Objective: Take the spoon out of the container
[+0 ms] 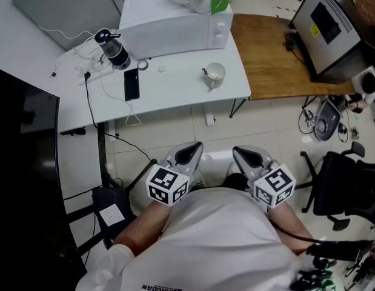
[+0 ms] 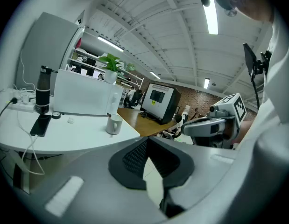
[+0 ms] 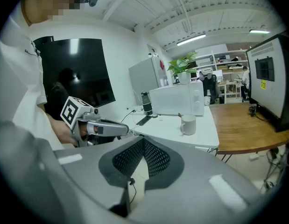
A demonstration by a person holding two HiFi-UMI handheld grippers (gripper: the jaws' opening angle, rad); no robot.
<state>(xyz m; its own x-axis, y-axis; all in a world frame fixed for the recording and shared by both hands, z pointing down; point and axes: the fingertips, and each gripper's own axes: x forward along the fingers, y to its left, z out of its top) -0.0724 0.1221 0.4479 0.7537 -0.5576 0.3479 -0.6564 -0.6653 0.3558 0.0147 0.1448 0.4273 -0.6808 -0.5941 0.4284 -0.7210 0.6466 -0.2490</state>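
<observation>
A white mug stands near the right front corner of the white table, with a spoon handle sticking out of its left side. Both grippers hang close to my body, short of the table's front edge and well away from the mug. My left gripper is shut and empty, its pads meeting at the tip. My right gripper is also shut with nothing in it. The mug shows ahead in the left gripper view, and the mug also in the right gripper view.
On the table stand a white microwave with a plant on top, a dark bottle, a phone and cables. A wooden desk with a monitor adjoins on the right. An office chair stands at right, a black panel at left.
</observation>
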